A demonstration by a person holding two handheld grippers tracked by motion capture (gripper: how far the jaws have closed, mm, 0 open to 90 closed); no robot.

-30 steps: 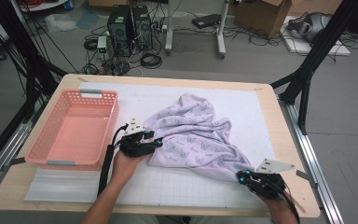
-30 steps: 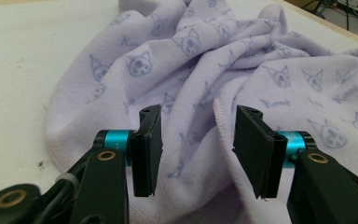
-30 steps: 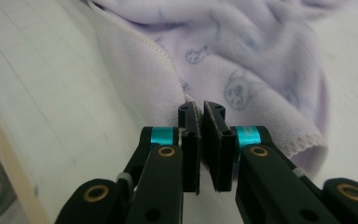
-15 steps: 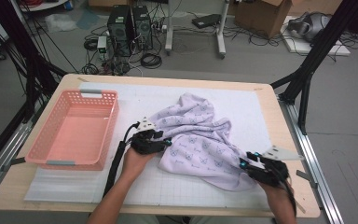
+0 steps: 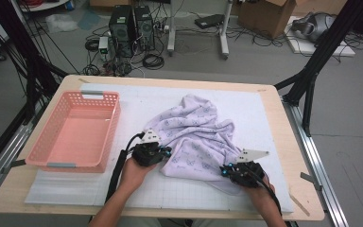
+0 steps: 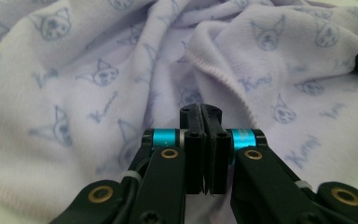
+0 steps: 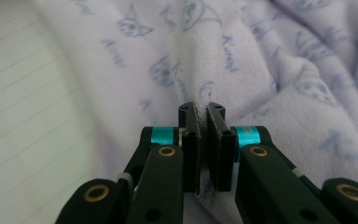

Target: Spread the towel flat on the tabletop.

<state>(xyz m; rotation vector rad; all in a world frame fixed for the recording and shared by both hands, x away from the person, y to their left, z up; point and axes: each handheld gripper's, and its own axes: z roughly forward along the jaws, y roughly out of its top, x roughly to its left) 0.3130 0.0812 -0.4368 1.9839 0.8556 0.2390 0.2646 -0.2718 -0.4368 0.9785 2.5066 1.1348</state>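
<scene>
Right, I have two tongs in play. My left tongs have just been closing and now stand pressed together at the near-left edge of the blanket, jaw faces meeting with no cloth visible between them; I see the fabric just behind the tips. My right tongs have also just been closing and now pinch a thin fold of that blanket between the jaws, at its near-right corner. There is one blanket, pale lilac with a cat-face print, lying crumpled in the middle of the desk on one white gridded mat. One pink basket sits at the left of the desk, well apart from the blanket.
</scene>
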